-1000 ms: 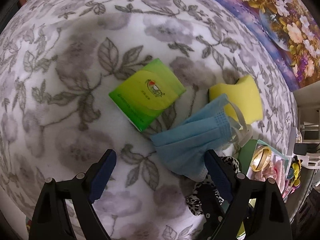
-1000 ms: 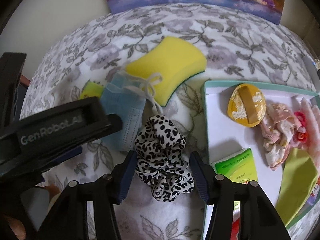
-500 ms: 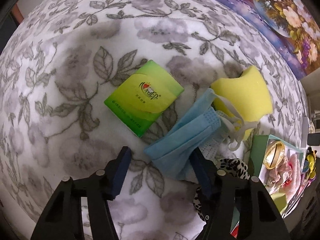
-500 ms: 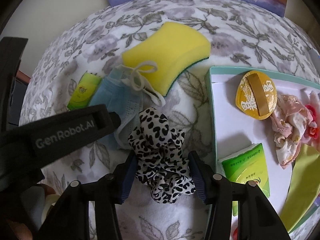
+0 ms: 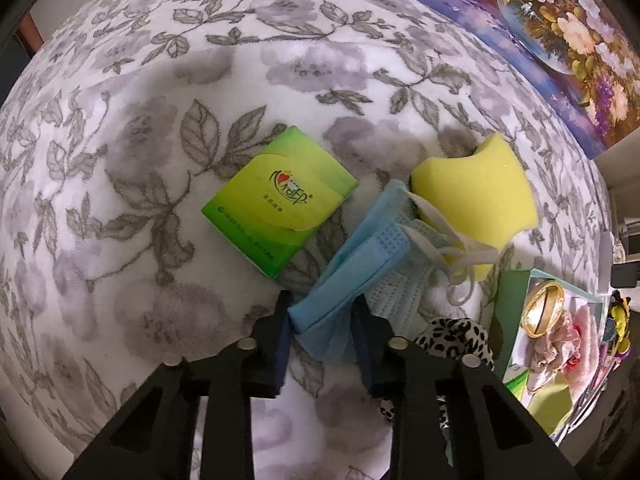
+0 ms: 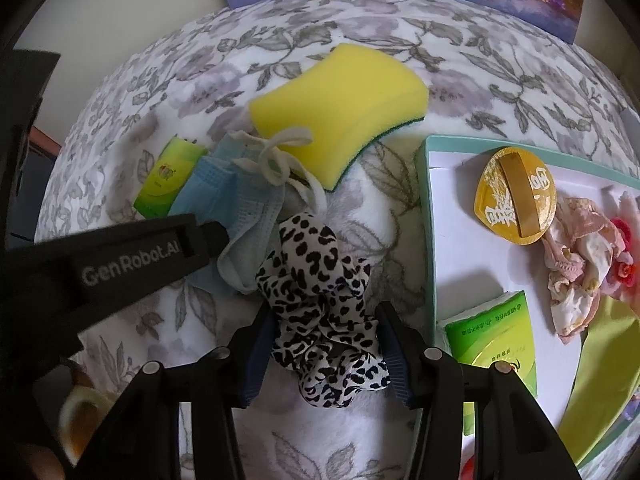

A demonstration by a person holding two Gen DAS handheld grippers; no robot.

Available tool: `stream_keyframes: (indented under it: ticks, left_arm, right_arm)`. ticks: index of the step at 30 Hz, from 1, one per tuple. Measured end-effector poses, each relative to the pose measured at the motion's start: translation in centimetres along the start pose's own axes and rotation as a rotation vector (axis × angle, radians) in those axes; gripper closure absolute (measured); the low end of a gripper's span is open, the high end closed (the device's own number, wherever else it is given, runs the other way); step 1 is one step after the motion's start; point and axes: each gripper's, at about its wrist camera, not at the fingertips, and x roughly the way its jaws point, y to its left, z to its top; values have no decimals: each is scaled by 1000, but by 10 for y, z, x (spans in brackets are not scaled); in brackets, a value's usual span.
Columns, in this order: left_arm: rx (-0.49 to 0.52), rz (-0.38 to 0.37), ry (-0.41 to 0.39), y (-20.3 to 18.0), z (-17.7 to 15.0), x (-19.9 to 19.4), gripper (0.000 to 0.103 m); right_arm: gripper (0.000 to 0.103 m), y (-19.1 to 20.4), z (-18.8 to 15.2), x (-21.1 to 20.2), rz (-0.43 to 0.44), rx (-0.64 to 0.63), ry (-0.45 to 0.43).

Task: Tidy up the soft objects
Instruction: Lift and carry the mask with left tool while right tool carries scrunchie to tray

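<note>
My left gripper (image 5: 322, 326) pinches near corner of blue face mask (image 5: 352, 276), fingers narrowed onto bunched fabric; grip low at edge so rest can trail free. Mask crumpled, folded over, white ear loops (image 5: 460, 258) draped on yellow sponge (image 5: 476, 196); green tissue pack (image 5: 278, 198) just beside. My right gripper (image 6: 326, 354) straddles leopard scrunchie (image 6: 320, 280), fingers partly closed, touching ruffles both sides; firm hold cannot tell. Teal tray (image 6: 430, 216) near right, likely destination.

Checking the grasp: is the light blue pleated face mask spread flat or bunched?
Bunched. The light blue pleated face mask is creased between the left gripper fingers, its white ear loops lying tangled on the yellow sponge.
</note>
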Motion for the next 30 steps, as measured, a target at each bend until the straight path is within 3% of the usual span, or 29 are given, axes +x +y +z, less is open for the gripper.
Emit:
stream_keyframes:
  ticks: [6, 15, 30]
  left_arm:
    - [-6, -37, 9, 8, -1, -2, 85]
    - [-29, -82, -6, 17, 0, -17, 87]
    - [-18, -125, -170, 21, 1, -89, 87]
  right_arm:
    - [61, 0, -1, -1, 6, 6, 0]
    - [78, -3, -1, -9, 33, 16, -12]
    - [81, -22, 0, -66, 57, 56, -133]
